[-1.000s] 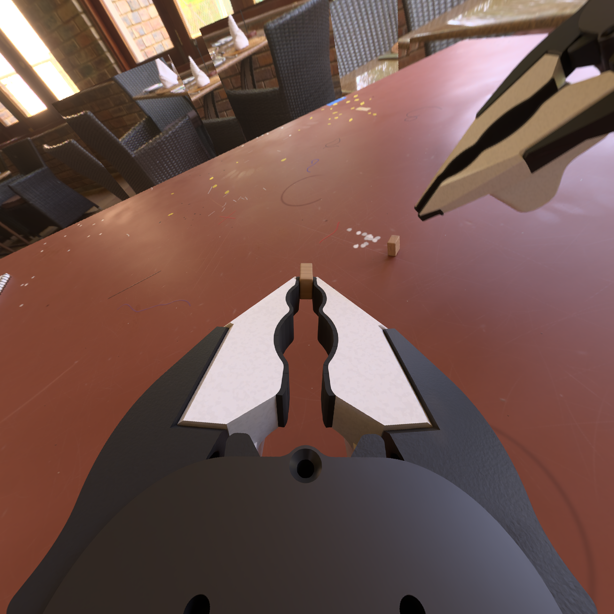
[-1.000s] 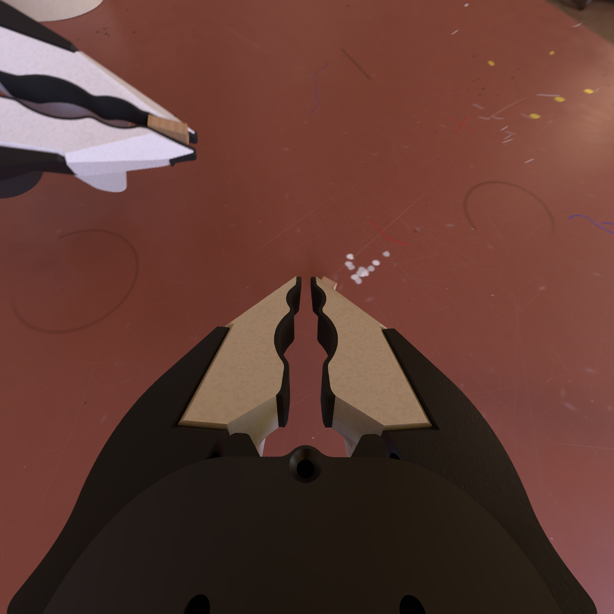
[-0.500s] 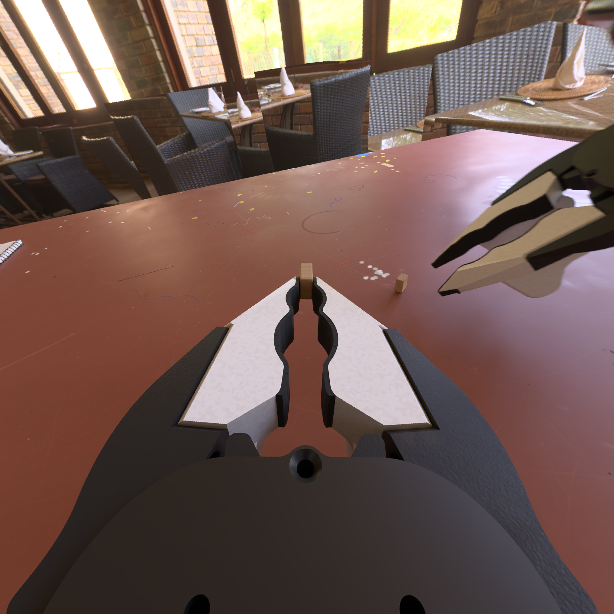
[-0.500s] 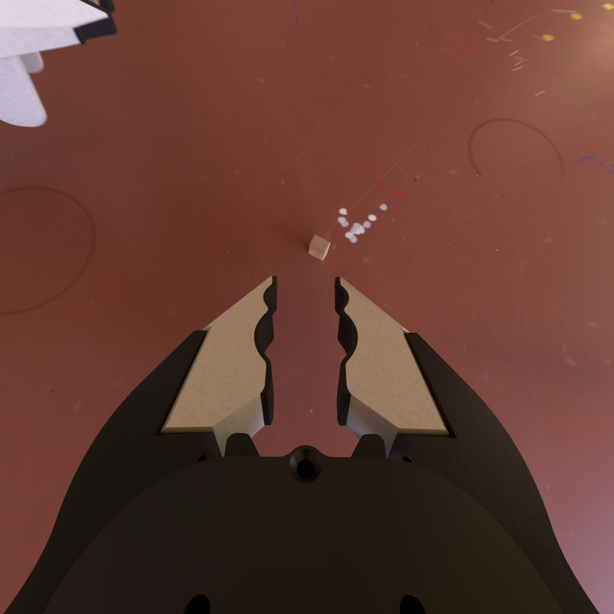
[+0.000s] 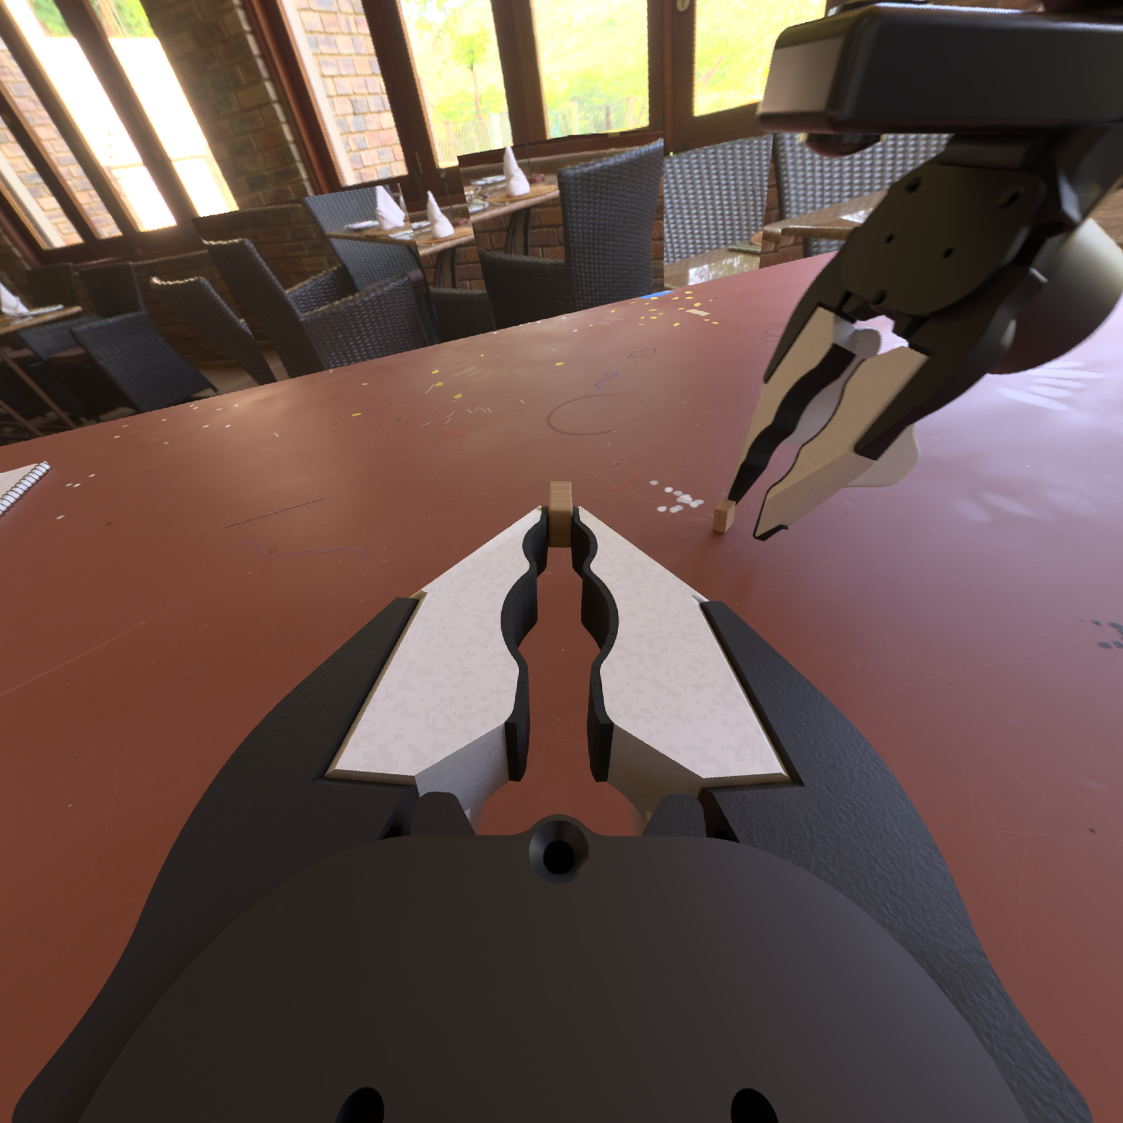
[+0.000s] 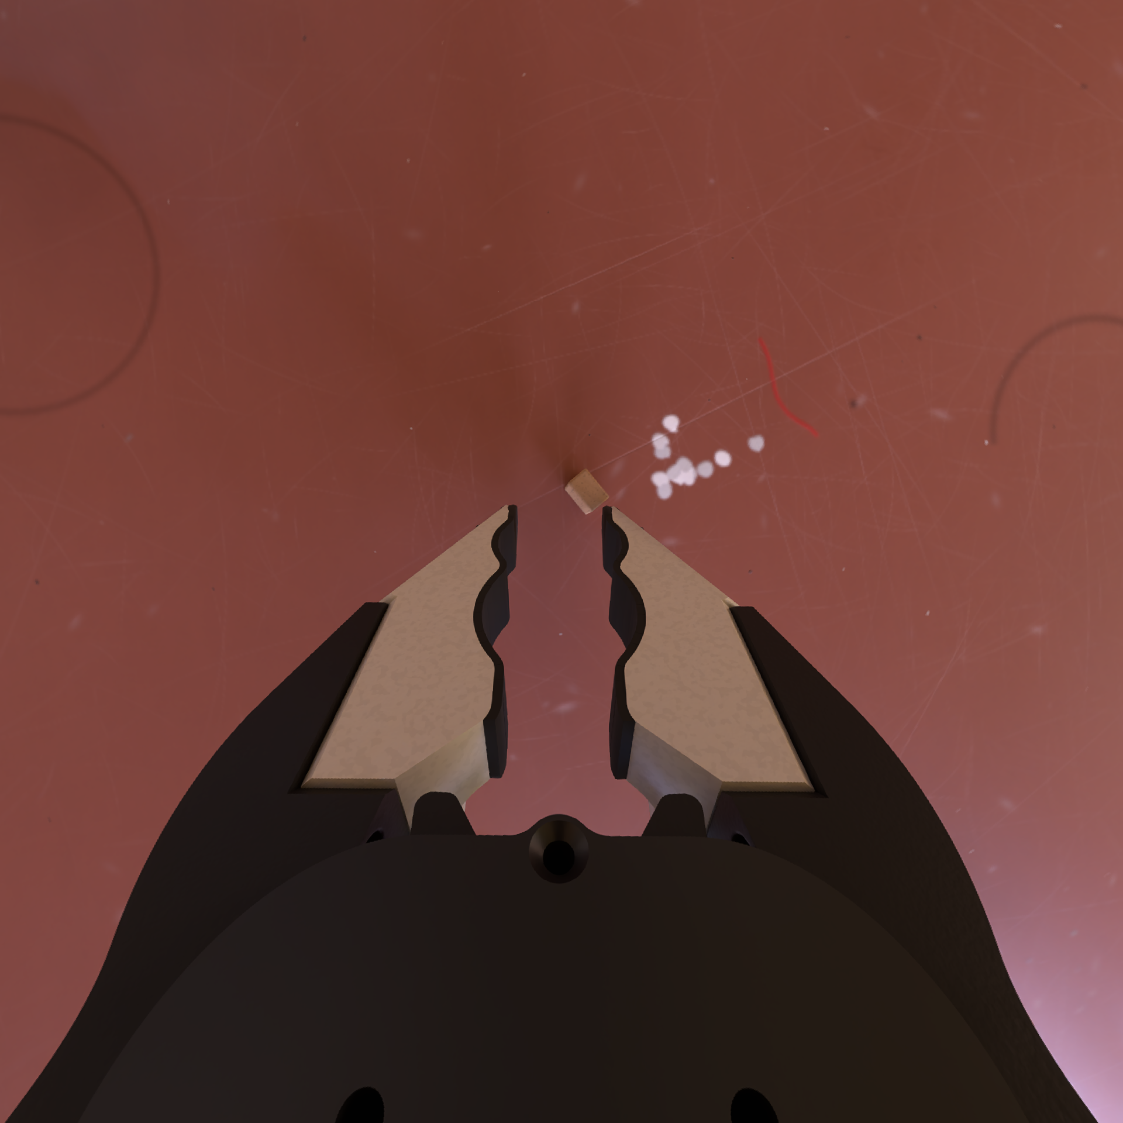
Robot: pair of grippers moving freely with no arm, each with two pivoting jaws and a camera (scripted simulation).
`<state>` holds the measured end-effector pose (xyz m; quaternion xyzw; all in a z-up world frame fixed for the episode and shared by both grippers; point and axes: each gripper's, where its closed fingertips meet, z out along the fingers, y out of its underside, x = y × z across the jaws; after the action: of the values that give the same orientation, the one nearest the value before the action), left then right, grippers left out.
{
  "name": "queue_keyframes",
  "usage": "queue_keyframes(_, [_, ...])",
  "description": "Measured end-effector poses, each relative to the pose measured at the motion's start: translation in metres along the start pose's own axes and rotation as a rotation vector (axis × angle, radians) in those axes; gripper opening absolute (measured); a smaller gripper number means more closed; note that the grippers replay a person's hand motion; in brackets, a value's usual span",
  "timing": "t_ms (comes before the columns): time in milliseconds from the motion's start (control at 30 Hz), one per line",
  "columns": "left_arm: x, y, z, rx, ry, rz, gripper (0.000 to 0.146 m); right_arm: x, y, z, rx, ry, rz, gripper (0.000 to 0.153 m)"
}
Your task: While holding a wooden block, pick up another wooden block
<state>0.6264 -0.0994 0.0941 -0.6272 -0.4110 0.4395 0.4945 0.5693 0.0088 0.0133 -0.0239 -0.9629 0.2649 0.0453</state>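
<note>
My left gripper, with white fingers, is shut on a small wooden block held at its fingertips above the red-brown table. A second small wooden block lies on the table to the right. My right gripper, with tan fingers, is open and points steeply down at the table, with that block just beyond its tips and a little right of the gap. In the left wrist view the right gripper stands over the block, its tips beside it.
White specks and a red scribble mark the table beside the loose block. A spiral notebook lies at the far left edge. Wicker chairs and set tables stand beyond the table's far edge.
My right gripper opened, tipped down and dropped close to the loose block on the table. My left gripper tilted its view up a little and kept its hold on its block.
</note>
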Motion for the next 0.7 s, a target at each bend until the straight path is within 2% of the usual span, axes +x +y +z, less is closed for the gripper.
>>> queue_keyframes(133, [0.0020,-0.0024,-0.0013,0.004,0.004,0.012,0.006,0.0013,-0.0051,-0.0003,-0.052,-0.094,-0.104,0.025])
queue_keyframes(367, [0.0013,-0.0055,-0.0035,0.016,-0.001,0.028,0.006,0.0041,0.0006,-0.0020,-0.200,-0.245,-0.408,0.024])
queue_keyframes(467, [0.0005,-0.0059,-0.0043,0.017,-0.004,0.030,0.006,0.0039,-0.0053,-0.0026,-0.192,-0.316,-0.462,0.021])
queue_keyframes(700, [-0.0035,-0.0058,-0.0063,0.019,-0.015,0.036,0.006,0.0089,-0.0035,-0.0022,-0.258,-0.344,-0.579,0.016])
